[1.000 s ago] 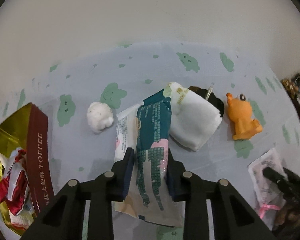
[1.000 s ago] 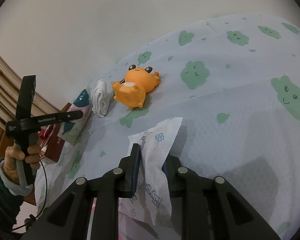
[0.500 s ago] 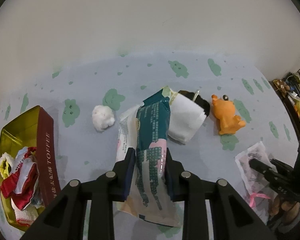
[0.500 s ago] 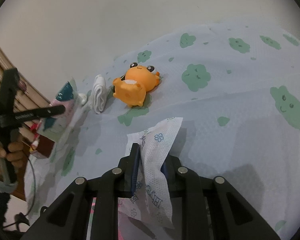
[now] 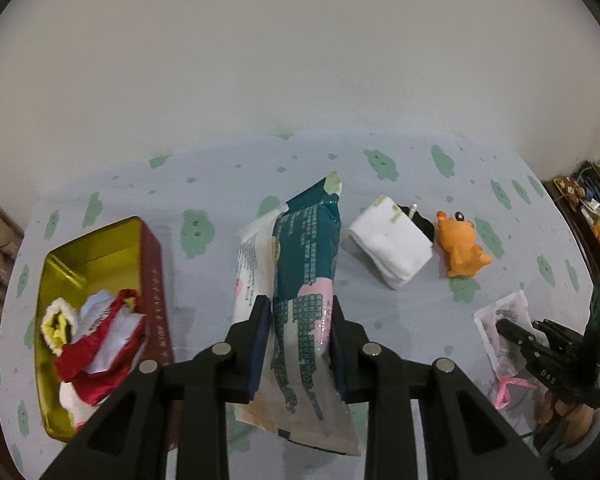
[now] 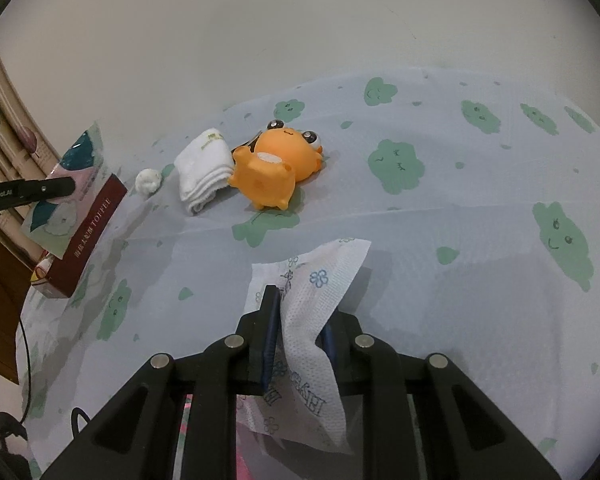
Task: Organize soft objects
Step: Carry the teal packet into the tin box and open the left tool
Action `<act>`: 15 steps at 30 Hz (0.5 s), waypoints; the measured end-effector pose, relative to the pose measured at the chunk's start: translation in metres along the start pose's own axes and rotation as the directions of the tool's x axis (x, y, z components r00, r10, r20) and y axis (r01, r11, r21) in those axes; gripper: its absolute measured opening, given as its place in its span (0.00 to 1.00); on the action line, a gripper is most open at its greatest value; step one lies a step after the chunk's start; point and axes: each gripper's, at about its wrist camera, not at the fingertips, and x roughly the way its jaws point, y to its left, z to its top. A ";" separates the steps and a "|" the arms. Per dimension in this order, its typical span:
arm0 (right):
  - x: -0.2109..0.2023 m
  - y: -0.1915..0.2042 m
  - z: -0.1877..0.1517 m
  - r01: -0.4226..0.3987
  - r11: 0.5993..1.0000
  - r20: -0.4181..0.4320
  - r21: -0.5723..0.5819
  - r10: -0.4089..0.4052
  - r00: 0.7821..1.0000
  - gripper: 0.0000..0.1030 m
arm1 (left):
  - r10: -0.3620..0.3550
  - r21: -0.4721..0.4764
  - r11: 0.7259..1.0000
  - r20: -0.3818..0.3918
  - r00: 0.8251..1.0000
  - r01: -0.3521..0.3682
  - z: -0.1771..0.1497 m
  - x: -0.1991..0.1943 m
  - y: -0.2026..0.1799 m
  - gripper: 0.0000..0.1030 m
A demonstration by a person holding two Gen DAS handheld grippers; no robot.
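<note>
My left gripper (image 5: 300, 328) is shut on a teal and pink soft pack (image 5: 306, 264), held in the air above the cloth just right of the toffee tin (image 5: 100, 256). The tin is gold inside and holds red and white soft items (image 5: 96, 344). My right gripper (image 6: 298, 316) is shut on a white patterned tissue packet (image 6: 320, 292) near the front of the table. A folded white towel (image 5: 392, 246), an orange toy (image 5: 460, 248) and a white fluffy ball (image 6: 148, 181) lie on the cloth. The left gripper with its pack (image 6: 70, 168) shows at the left of the right wrist view.
A pale blue tablecloth (image 6: 440, 240) with green cloud faces covers the table, against a white wall. A black item (image 5: 422, 222) lies behind the towel. Cluttered shelves (image 5: 592, 208) stand at the far right. A cable (image 6: 24, 360) hangs off the table's left edge.
My left gripper has risen with the teal pack and moved left toward the tin; the fluffy ball has gone out of its view. The right gripper keeps its hold, almost still.
</note>
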 end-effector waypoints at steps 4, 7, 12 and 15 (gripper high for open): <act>-0.002 -0.002 -0.001 -0.009 1.000 0.000 0.007 0.009 1.000 0.17 | 0.017 -0.023 1.000 0.011 1.000 -0.017 -0.003 -0.010 0.015 0.27; -0.002 -0.001 -0.001 -0.002 1.000 0.000 0.001 0.002 1.000 0.17 | 0.037 -0.041 0.998 0.015 0.999 -0.037 -0.006 -0.018 0.028 0.27; -0.002 0.001 -0.002 0.005 1.000 -0.001 -0.003 -0.005 1.000 0.17 | 0.087 -0.059 0.995 0.026 0.996 -0.085 -0.011 -0.029 0.052 0.27; -0.001 0.001 -0.002 0.006 1.000 -0.001 -0.002 -0.006 1.000 0.18 | 0.114 -0.080 0.990 0.022 0.993 -0.112 -0.014 -0.033 0.069 0.26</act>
